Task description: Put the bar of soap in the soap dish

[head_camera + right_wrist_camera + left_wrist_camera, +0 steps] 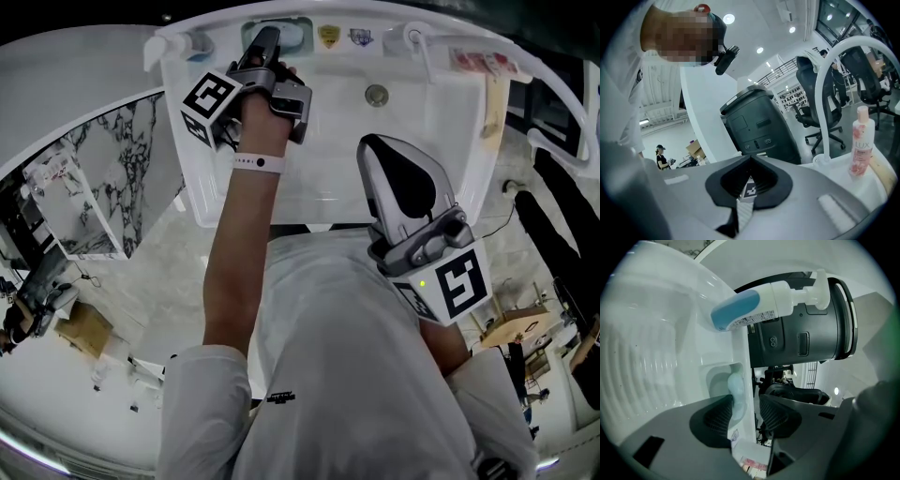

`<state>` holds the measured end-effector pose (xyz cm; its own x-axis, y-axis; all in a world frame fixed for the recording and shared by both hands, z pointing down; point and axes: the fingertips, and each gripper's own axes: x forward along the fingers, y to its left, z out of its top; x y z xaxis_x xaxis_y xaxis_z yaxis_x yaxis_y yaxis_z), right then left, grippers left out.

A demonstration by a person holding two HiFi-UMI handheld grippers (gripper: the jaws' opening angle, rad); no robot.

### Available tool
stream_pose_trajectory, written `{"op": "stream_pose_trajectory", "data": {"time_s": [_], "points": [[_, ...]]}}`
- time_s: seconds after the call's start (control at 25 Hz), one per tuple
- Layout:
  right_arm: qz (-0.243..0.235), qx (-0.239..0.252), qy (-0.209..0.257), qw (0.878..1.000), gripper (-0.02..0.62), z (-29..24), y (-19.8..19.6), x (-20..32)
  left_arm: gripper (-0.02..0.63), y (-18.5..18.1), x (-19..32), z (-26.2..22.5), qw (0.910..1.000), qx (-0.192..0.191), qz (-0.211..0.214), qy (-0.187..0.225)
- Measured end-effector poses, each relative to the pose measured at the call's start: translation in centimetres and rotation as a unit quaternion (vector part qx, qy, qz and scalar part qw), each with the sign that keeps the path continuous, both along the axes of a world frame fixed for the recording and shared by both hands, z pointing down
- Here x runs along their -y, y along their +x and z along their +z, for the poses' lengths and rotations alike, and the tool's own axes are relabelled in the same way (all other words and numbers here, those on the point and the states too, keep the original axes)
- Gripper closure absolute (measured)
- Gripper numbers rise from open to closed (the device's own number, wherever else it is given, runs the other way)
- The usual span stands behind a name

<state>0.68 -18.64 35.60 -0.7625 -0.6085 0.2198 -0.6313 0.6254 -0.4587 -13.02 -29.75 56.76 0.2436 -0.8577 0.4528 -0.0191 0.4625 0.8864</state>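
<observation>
Head view: left arm stretched forward over sink (450, 122), forearm straight. Left gripper (265, 39) at sink's back rim, tip at soap dish (302, 26) near back-left corner. Right gripper (370, 145) held close to body at sink's front edge, pointing over basin.

Left gripper view: jaws wide apart. Pale-blue bar of soap (736, 389) lies in dish recess between pads, close to left one, not clamped. Pump bottle (750, 308) beside dish.

Right gripper view: jaws together at tips, nothing held.

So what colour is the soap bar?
Pale blue-green; the soap bar shows best in the left gripper view.
</observation>
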Motion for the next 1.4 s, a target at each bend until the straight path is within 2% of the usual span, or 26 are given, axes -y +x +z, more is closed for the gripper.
{"op": "stream_pose_trajectory", "data": {"time_s": [0.2,0.44,0.84,1.0,1.24,1.4], "points": [[-0.002,0.002,0.010,1.000,0.595,-0.5,0.0,-0.4,0.436,0.0,-0.4,-0.4,0.9999,0.016,-0.003,-0.001],[0.002,0.009,0.015,1.000,0.595,-1.2,0.5,-0.4,0.436,0.1,-1.0,-0.7,0.9999,0.010,-0.004,-0.001],[0.005,-0.012,0.039,0.999,0.595,-2.4,1.4,-0.8,0.440,0.3,-2.7,-3.0,0.9998,0.009,0.005,0.014],[0.002,-0.029,0.053,0.998,0.595,-2.7,1.6,-0.8,0.471,0.6,-3.3,-4.7,0.9991,0.020,0.021,0.029],[0.006,-0.041,0.066,0.997,0.595,-3.5,2.5,-0.8,0.569,1.1,-5.1,-7.1,0.9960,0.060,0.047,0.047],[0.011,-0.055,0.076,0.996,0.595,-4.3,3.2,-0.7,0.597,1.6,-6.2,-9.7,0.9896,0.094,0.080,0.073]]}}
